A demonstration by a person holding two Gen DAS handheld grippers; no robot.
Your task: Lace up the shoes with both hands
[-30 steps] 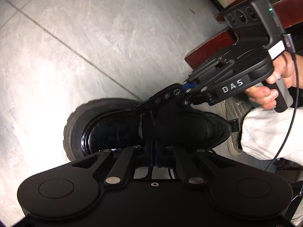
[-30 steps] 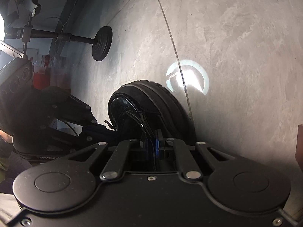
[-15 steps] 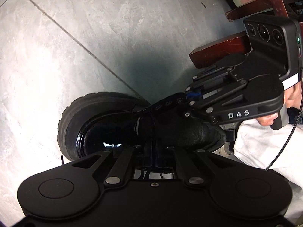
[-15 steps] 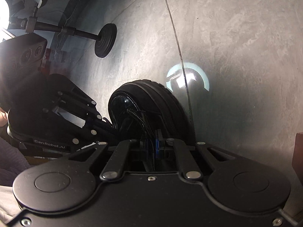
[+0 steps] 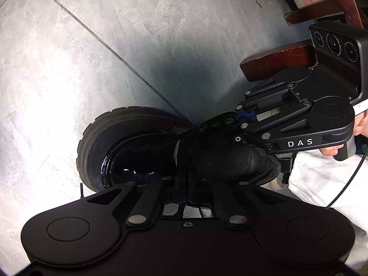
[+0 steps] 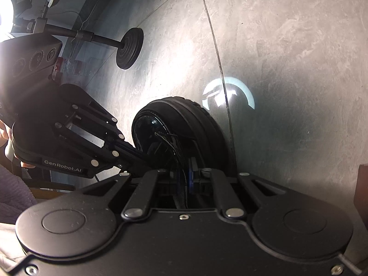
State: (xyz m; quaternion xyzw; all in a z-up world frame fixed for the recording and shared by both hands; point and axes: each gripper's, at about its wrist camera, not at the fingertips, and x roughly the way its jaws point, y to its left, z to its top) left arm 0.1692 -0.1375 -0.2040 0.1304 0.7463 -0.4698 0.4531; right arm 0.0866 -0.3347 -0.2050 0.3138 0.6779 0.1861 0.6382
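A black boot with a chunky sole stands on the grey tile floor, toe to the left; in the right wrist view the boot shows its toe and loose black laces. My left gripper is shut low over the boot's tongue, on what looks like a thin black lace. From the right, my right gripper is shut on the boot's eyelet flap. In the right wrist view the right gripper pinches a black strip, and the left gripper reaches in from the left.
Dark red wooden chair legs stand just behind the right gripper. A person's white trouser leg and hand are at the right. A lamp stand with a round black base stands on the floor beyond the boot.
The left wrist view has rolled a little, and the right gripper now sits higher and farther right in it. In the right wrist view the left gripper has come closer. Both stay shut.
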